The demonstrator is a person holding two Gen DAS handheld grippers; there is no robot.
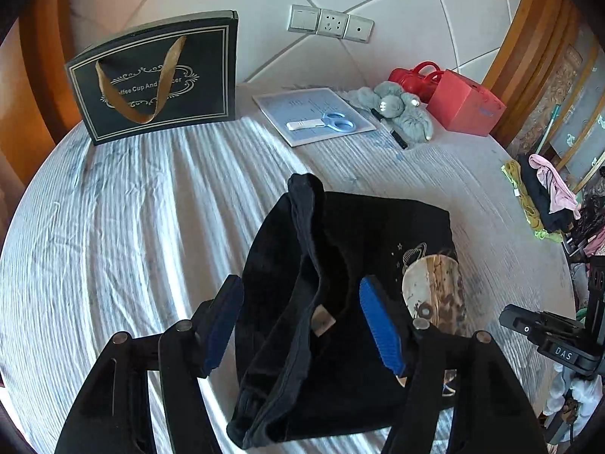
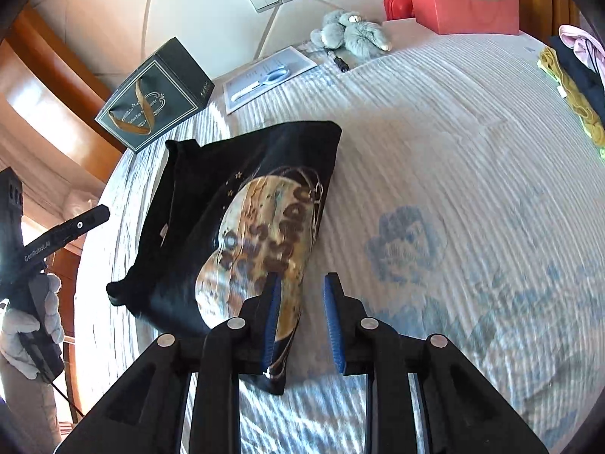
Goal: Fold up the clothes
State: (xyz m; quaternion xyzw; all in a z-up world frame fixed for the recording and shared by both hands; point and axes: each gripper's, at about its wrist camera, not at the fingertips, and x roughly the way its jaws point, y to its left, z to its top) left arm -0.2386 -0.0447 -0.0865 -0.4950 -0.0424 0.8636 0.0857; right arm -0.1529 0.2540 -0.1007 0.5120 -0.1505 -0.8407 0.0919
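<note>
A black T-shirt (image 1: 340, 302) with a planet print lies folded into a narrow bundle on the striped bed sheet (image 1: 132, 227). My left gripper (image 1: 302, 317) is open, its blue-padded fingers straddling the shirt's collar end just above it. In the right wrist view the shirt (image 2: 242, 227) lies left of centre with the print facing up. My right gripper (image 2: 302, 314) is open and empty, hovering over the shirt's near right edge.
A dark gift bag (image 1: 159, 75) stands at the bed's far left. Paper with blue scissors (image 1: 332, 121), a grey plush toy (image 1: 397, 109), a pen and a red box (image 1: 469, 102) lie by the wall. A pile of clothes (image 1: 544, 196) sits at the right edge.
</note>
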